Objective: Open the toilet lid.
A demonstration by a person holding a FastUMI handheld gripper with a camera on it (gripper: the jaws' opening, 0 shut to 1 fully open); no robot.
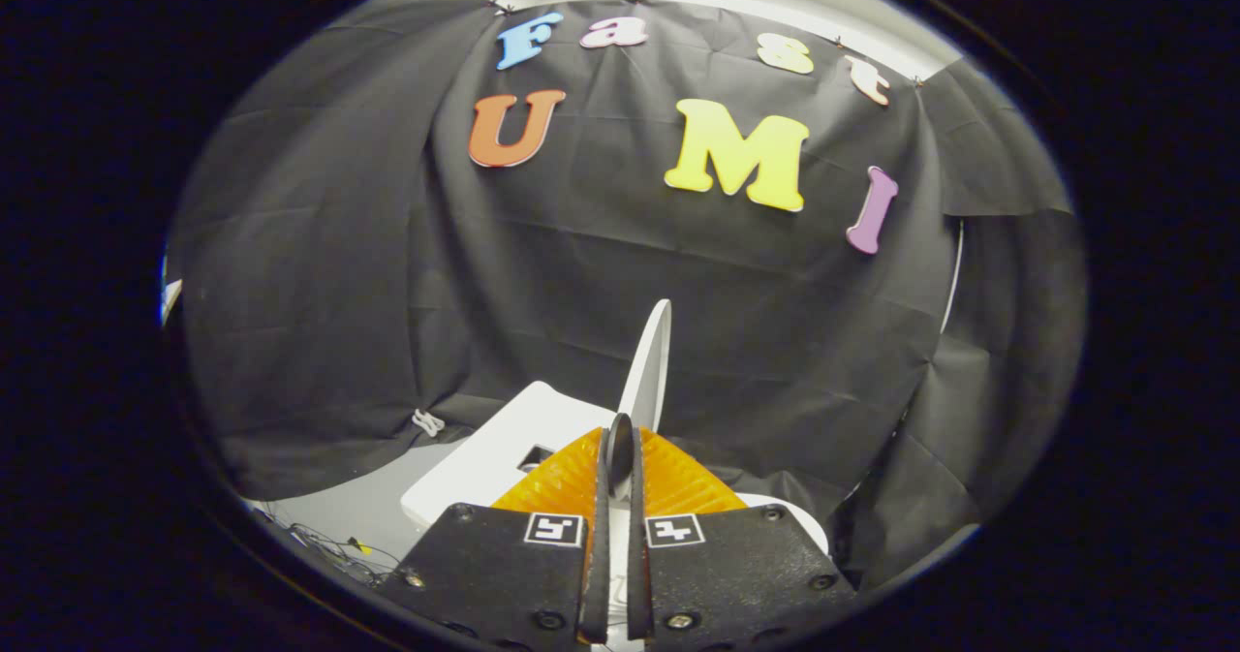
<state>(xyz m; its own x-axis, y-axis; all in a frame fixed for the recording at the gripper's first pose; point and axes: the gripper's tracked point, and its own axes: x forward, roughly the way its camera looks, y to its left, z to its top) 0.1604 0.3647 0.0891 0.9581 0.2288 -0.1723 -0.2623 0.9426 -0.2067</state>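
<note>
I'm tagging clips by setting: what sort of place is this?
Likely a staged recording booth with a toilet mock-up, not a real bathroom: black cloth wall, white toilet lid raised on edge, held between the tongs, and a white tank beside it.

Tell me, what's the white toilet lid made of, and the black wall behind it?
The toilet lid, raised on edge with the gripper fingers pinched on its rim, looks like smooth hard plastic: thin, even white, faintly glossy. It could be coated wood; the look leaves that open. The wall is matte black cloth, creased and folded, pinned along its top.
</note>
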